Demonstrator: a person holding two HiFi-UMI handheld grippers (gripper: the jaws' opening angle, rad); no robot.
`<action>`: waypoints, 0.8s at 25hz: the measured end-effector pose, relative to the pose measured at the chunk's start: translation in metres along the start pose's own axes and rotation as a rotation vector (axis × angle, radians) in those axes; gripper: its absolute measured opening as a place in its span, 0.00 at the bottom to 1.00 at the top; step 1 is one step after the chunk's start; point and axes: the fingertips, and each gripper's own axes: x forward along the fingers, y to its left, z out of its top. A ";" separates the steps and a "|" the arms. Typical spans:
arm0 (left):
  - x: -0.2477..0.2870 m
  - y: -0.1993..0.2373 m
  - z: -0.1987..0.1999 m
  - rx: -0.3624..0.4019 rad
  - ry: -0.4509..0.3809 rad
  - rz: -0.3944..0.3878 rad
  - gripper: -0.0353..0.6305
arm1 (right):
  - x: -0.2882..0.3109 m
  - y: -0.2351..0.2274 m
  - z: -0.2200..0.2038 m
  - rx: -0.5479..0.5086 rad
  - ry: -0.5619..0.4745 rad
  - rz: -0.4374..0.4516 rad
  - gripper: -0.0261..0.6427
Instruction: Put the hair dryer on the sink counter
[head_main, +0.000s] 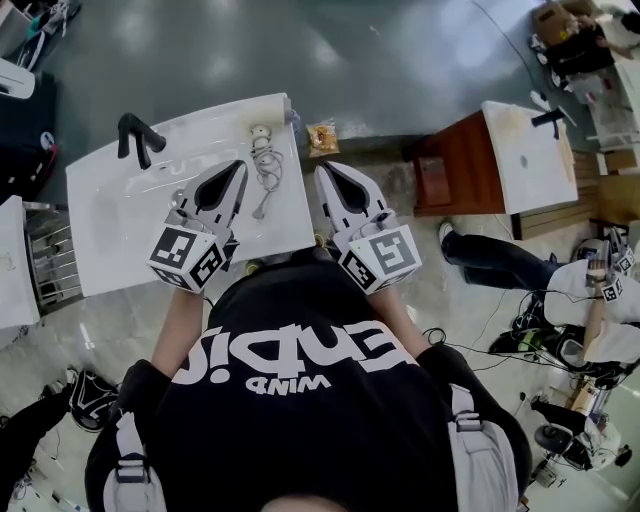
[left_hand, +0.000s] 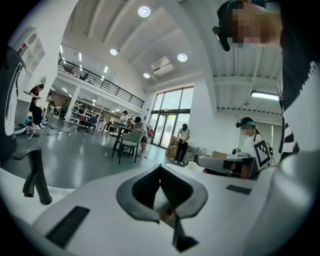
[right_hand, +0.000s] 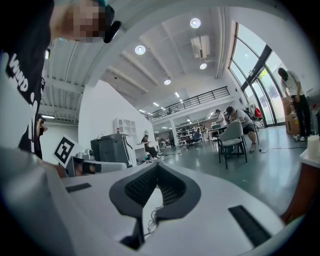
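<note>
The white hair dryer (head_main: 262, 133) lies on the white sink counter (head_main: 110, 240), its grey cord (head_main: 267, 172) trailing toward me. The cord (right_hand: 150, 219) also shows through the gap under my right jaws. A black faucet (head_main: 136, 137) stands at the counter's far left, and in the left gripper view the faucet (left_hand: 35, 175) is at the left. My left gripper (head_main: 240, 166) hovers just left of the cord, shut and holding nothing. My right gripper (head_main: 321, 171) hangs by the counter's right edge, tips together, empty. Both jaw pairs meet at the tips in the left gripper (left_hand: 160, 166) and the right gripper (right_hand: 157, 164).
An orange packet (head_main: 322, 137) lies on the floor beyond the counter's right corner. A brown cabinet with a white sink top (head_main: 525, 155) stands at the right, with a person's legs (head_main: 500, 260) near it. A white unit (head_main: 10, 270) sits at the left.
</note>
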 end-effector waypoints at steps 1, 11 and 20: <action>0.003 0.001 0.001 -0.002 0.002 0.000 0.08 | 0.002 -0.002 0.001 0.001 0.003 0.000 0.07; 0.009 0.001 -0.002 -0.007 0.028 0.005 0.08 | 0.002 -0.007 0.001 0.005 0.017 -0.001 0.07; 0.008 0.002 -0.007 -0.024 0.042 0.025 0.08 | -0.001 -0.004 -0.002 0.005 0.026 0.004 0.07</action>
